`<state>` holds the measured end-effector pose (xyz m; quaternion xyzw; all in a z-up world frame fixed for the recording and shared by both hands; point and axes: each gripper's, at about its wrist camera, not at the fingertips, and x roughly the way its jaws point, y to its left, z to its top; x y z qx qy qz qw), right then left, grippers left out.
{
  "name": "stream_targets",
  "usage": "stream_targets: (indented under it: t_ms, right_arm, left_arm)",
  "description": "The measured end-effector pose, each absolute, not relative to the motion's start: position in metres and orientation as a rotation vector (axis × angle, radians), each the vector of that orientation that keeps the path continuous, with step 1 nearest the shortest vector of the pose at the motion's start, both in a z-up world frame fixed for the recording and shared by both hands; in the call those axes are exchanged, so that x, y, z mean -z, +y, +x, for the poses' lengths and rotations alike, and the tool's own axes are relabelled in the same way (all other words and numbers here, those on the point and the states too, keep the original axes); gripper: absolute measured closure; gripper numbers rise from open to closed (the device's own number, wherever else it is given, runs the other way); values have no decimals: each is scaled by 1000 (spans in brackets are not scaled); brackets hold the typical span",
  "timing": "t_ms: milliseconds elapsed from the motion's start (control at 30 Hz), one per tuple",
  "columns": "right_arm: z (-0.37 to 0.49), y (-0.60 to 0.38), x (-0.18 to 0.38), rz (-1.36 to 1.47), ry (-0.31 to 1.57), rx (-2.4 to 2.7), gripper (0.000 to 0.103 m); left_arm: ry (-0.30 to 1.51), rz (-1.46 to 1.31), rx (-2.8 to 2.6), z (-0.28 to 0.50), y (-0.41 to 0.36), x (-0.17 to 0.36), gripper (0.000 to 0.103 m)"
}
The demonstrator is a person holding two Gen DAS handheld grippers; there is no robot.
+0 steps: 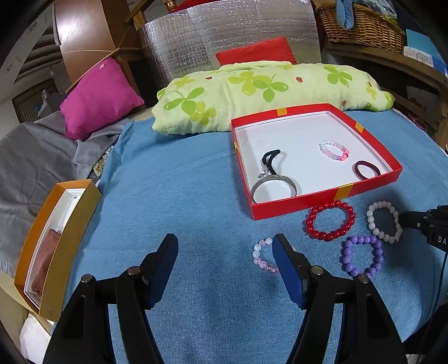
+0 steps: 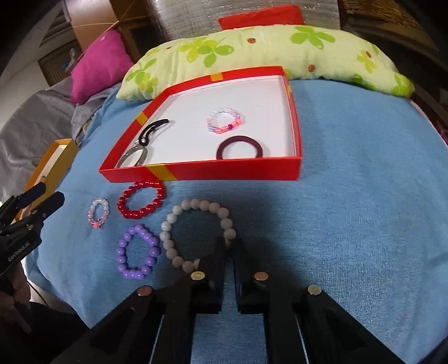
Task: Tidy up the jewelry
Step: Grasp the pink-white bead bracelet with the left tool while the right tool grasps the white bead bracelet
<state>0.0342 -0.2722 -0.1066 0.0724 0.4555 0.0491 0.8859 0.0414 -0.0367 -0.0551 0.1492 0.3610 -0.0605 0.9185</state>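
The red box [image 1: 296, 204] lies on the blue cloth and holds a silver bangle [image 1: 275, 179], a black clip [image 1: 270, 158], a pink bead bracelet [image 1: 324, 147] and a dark maroon ring [image 1: 358, 170]. In front of it lie a red bead bracelet [image 2: 123, 207], a purple one [image 2: 123, 246], a clear pink one [image 2: 92, 212] and a white one [image 2: 168, 224]. My right gripper [image 2: 230, 245] is shut on the white bracelet's near right side. My left gripper [image 1: 225, 240] hangs open above the cloth; its right finger hides part of the clear pink bracelet [image 1: 261, 257].
A gold box [image 1: 70, 224] with a reddish cloth inside sits at the bed's left edge. A green clover-print pillow [image 1: 252, 92] lies behind the red box, with a magenta cushion [image 1: 98, 98] and grey blanket [image 1: 33, 151] to the left. A wicker basket [image 1: 361, 25] stands at the back right.
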Motion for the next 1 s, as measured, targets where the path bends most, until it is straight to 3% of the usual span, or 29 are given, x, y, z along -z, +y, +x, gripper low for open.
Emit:
stream_targets:
  t_ms: [400,467,600,633,767,900,1000]
  right_arm:
    - [38,-286,96,226,912,-115,100]
    - [39,-287,94,249,910,-130,95]
    - [38,-281,89,228,881,-138,63]
    - [39,-280,90,228,884,-130,63]
    - [49,-276,101,202,921,-112,64]
    - [56,-264,111,115,939,-93,89]
    - [58,-266,111,111,935,-89,93]
  left_arm:
    - [854,235,169,52,-18,73,32]
    - [896,204,194,56,-13,79,32]
    - [929,153,253,56,-10,86,32]
    - [934,144,273,57,-11,87,32]
    - [968,105,323,61,-16,92,32]
    - [1009,77,355,71,-28,100,31]
    - [1033,73,353,79,-35,108,31]
